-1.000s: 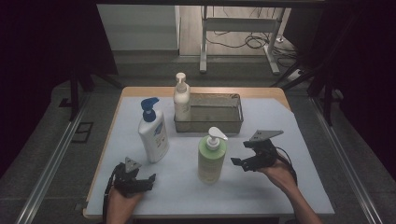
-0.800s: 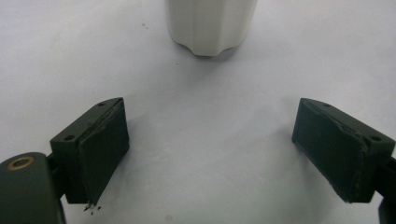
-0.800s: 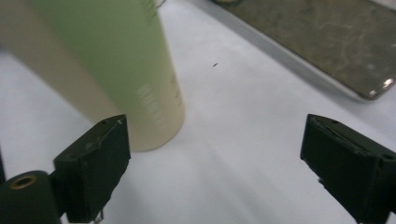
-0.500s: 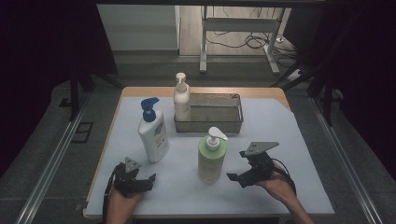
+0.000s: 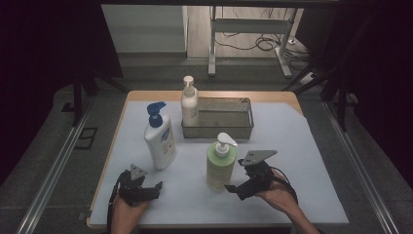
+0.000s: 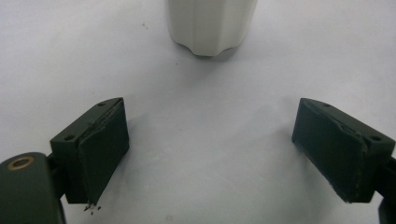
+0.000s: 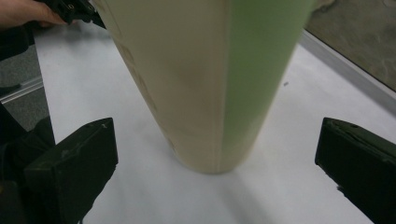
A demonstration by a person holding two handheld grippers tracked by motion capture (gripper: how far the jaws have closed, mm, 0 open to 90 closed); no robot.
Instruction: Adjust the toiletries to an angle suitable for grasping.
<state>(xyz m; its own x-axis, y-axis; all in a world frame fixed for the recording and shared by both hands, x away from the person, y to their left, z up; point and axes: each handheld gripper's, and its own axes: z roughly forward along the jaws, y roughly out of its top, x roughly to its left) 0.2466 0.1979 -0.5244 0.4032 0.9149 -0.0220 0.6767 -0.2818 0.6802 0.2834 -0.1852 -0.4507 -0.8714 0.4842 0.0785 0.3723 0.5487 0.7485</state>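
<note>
Green pump bottle (image 5: 220,165) upright on the white sheet (image 5: 311,146), in front of the metal mesh basket (image 5: 217,118). Right gripper (image 5: 239,184) beside its base, jaws just opened wide, straddling the smooth oval body, no contact. Left gripper (image 5: 146,187) wide, nothing between its jaws, ahead of it the ribbed white bottle (image 5: 159,138)

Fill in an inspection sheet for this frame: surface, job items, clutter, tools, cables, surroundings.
Surface: white sheet on a wooden table.
Job's things: green pump bottle upright, between the right tool's pads but untouched.
Clutter: blue-capped bottle; white bottle beside the metal tray.
Grippers: right tool open, jaws just opened; left tool open, nothing between its pads.
Cables: on the floor behind the table.
Surroundings: dark; table legs beyond.
</note>
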